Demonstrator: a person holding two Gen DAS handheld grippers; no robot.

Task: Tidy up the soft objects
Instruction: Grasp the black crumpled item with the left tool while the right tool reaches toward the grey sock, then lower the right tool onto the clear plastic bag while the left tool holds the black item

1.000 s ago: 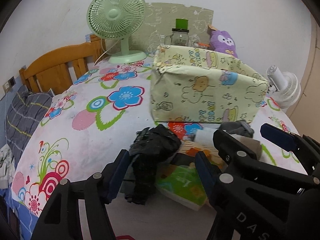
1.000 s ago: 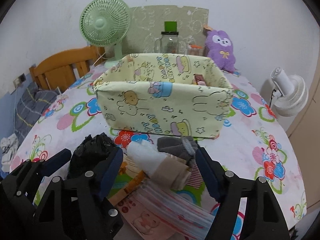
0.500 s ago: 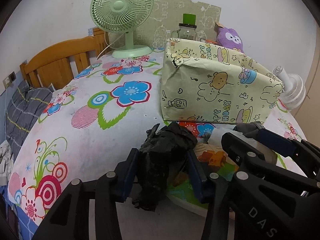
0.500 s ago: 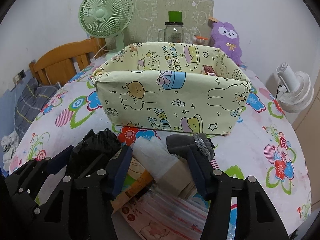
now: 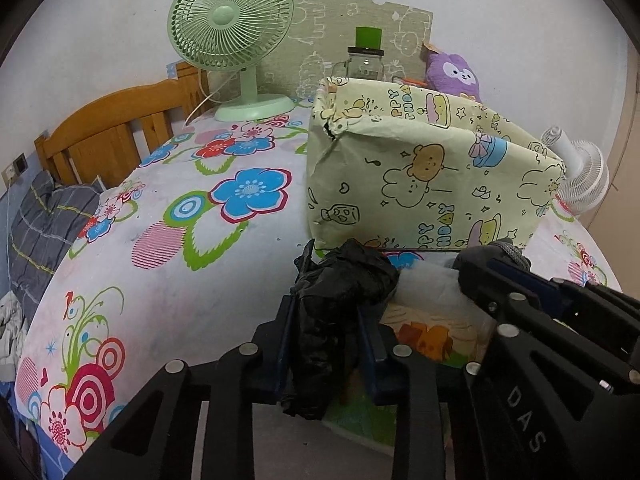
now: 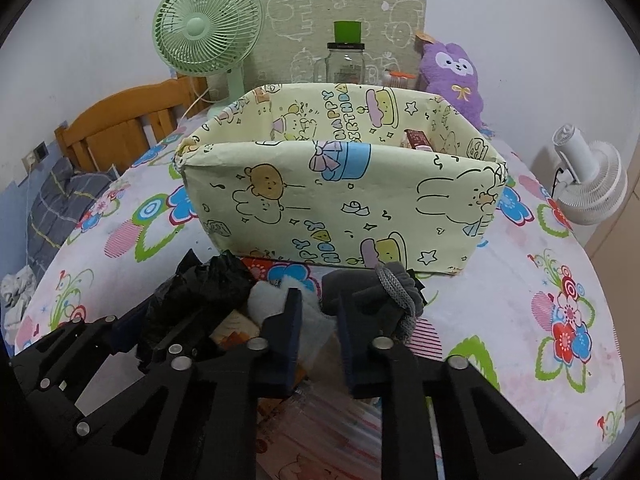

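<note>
Left wrist: left claw (image 5: 326,344) grips black bag (image 5: 340,292); right claw (image 6: 318,334) pinches white roll (image 6: 280,304). Box (image 6: 340,200) ahead w/ one item; pile unsorted.

2 fans (image 6: 208,24), 1 box (image 6: 340,208), 1 plush (image 6: 452,76), maybe 3 soft bundles (image 6: 200,292).

The floor of the yellow box (image 6: 340,204) was screened by its near wall, and only the top of a reddish packet (image 6: 417,139) inside could be made out. The white roll (image 6: 276,300) was largely covered by the right gripper (image 6: 318,320). The black bag (image 5: 336,304) had its lower end cut off behind the left gripper (image 5: 326,344).
</note>
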